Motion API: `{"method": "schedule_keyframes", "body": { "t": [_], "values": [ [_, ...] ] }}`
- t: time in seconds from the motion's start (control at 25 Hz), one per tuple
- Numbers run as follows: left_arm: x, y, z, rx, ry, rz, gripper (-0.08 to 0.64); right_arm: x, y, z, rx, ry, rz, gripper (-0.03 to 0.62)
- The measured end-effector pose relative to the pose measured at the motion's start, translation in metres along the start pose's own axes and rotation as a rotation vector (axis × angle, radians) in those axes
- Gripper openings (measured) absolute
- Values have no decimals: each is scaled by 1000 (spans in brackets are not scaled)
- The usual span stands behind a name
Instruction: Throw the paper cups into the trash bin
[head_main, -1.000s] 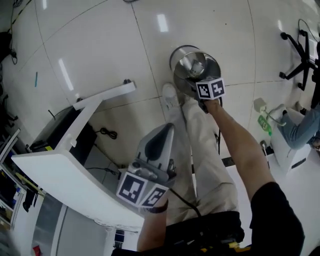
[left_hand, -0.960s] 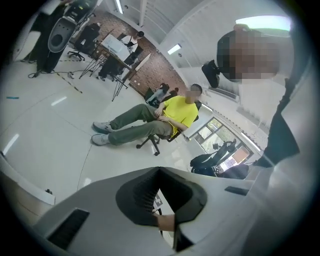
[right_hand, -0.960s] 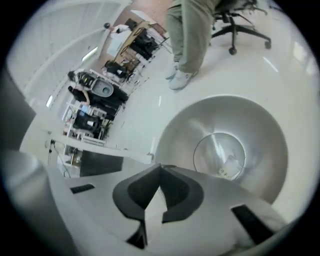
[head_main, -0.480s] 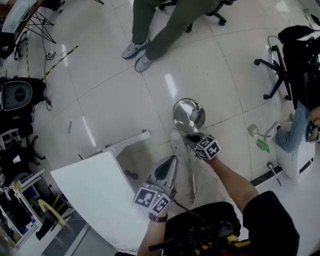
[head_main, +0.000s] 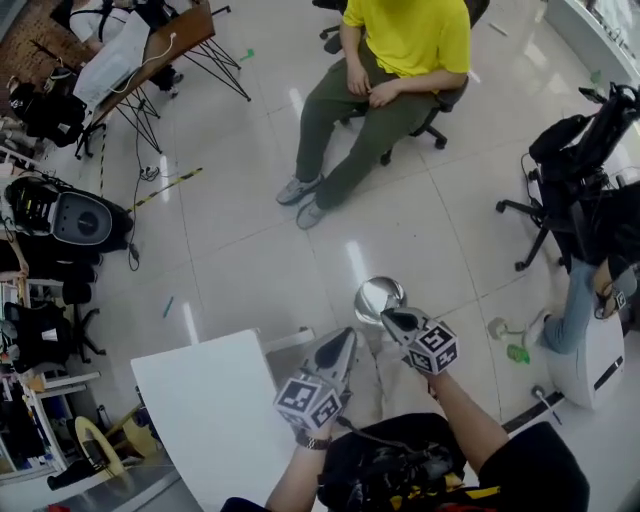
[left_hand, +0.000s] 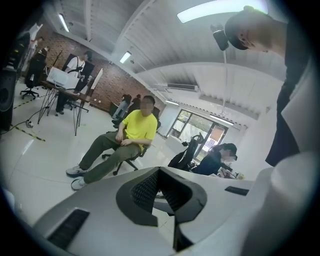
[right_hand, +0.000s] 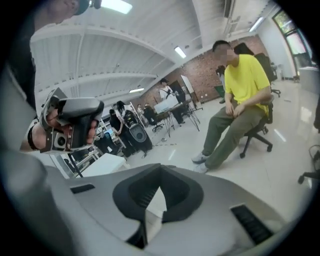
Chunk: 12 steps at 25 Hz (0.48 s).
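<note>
Head view first: the left gripper (head_main: 346, 340) and the right gripper (head_main: 390, 318) are hanging side by side near the frame's 6 o'clock, both pointing toward 12. The shiny metal trash bin (head_main: 378, 296) is standing on the tiled floor at 11 o'clock from the right gripper's tips, right beside them in this picture. A white table (head_main: 205, 415) is filling the 7 o'clock corner, and a seated person in a yellow shirt (head_main: 405, 40) is facing in from 12 o'clock.

Left gripper view: the jaws are sitting pressed together with nothing between them, and the seated person is showing at 11 o'clock above them.

Right gripper view: these jaws are also closed tight and empty, while the seated person is sitting at 2 o'clock and the white table is peeking in at 9.
</note>
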<state>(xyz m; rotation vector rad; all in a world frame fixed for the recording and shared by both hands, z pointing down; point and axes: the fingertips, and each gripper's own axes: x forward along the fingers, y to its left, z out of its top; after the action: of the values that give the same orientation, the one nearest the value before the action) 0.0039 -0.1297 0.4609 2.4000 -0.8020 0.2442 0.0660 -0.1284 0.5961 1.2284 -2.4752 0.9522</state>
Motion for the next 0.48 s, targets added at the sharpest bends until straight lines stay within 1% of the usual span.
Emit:
{"method": "schedule_keyframes", "body": {
  "t": [0.12, 0.2, 0.28, 0.4, 0.48],
  "values": [
    [-6, -34, 27, 69, -21, -45, 3, -25, 27, 51, -33, -105, 18, 3],
    [-15, -48, 45, 103, -46, -50, 3, -43, 47, 80, -38, -176, 43, 3],
    [-22, -56, 65, 127, -88, -46, 3, -60, 61, 108, -50, -239, 61, 3],
    [-31, -60, 94, 150, -153, -43, 3, -80, 75, 144, -88, -299, 69, 3],
    [-40, -60, 105, 149, -174, -44, 3, -91, 86, 159, -122, -310, 71, 3]
  ]
}}
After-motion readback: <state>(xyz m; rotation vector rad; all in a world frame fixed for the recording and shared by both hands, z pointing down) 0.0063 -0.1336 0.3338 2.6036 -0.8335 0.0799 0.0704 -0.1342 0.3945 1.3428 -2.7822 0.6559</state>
